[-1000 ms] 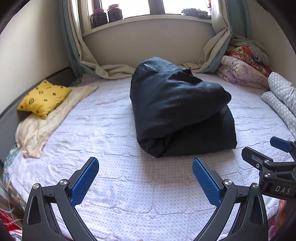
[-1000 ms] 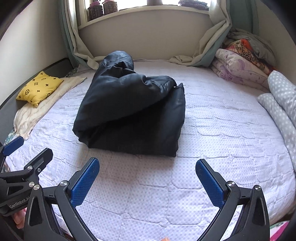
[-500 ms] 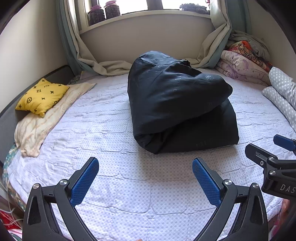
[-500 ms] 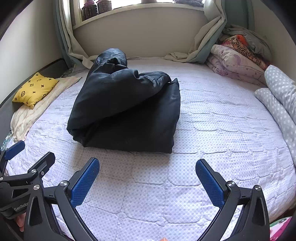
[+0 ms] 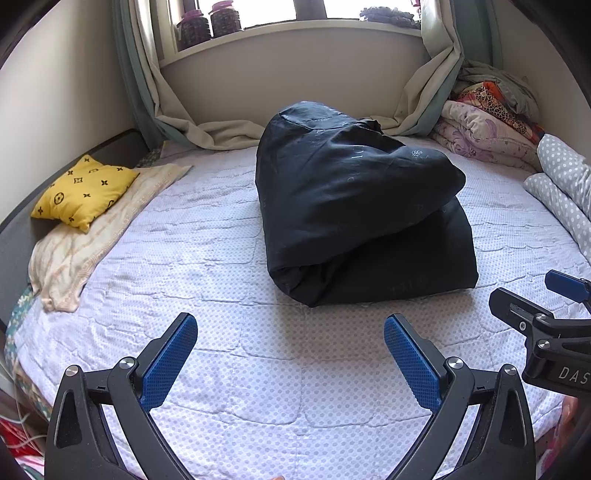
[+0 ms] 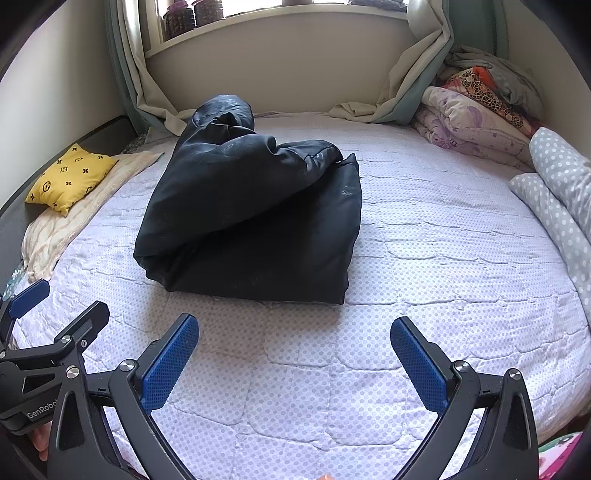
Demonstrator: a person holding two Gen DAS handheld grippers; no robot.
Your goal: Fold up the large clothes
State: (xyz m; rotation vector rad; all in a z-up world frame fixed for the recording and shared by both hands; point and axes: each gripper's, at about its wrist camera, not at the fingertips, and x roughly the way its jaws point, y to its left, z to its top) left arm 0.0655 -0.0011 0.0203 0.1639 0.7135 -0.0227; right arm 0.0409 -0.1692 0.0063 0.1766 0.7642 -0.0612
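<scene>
A large black padded garment (image 5: 354, 218) lies folded in a thick bundle in the middle of the bed; it also shows in the right wrist view (image 6: 255, 218). My left gripper (image 5: 290, 354) is open and empty, above the white quilted mattress (image 5: 207, 258), short of the bundle's near edge. My right gripper (image 6: 293, 358) is open and empty too, also short of the bundle. Each gripper shows at the edge of the other's view: the right one (image 5: 546, 317) and the left one (image 6: 48, 325).
A yellow patterned cushion (image 5: 83, 190) rests on a cream blanket (image 5: 77, 254) at the left. Folded quilts (image 5: 487, 129) and a grey dotted duvet (image 5: 565, 188) are piled at the right. Curtains (image 5: 192, 125) and a windowsill with jars (image 5: 207, 22) are behind.
Both grippers have moved forward toward the bundle, which looms larger in both views. Both stay open and empty. The garment has not moved.
</scene>
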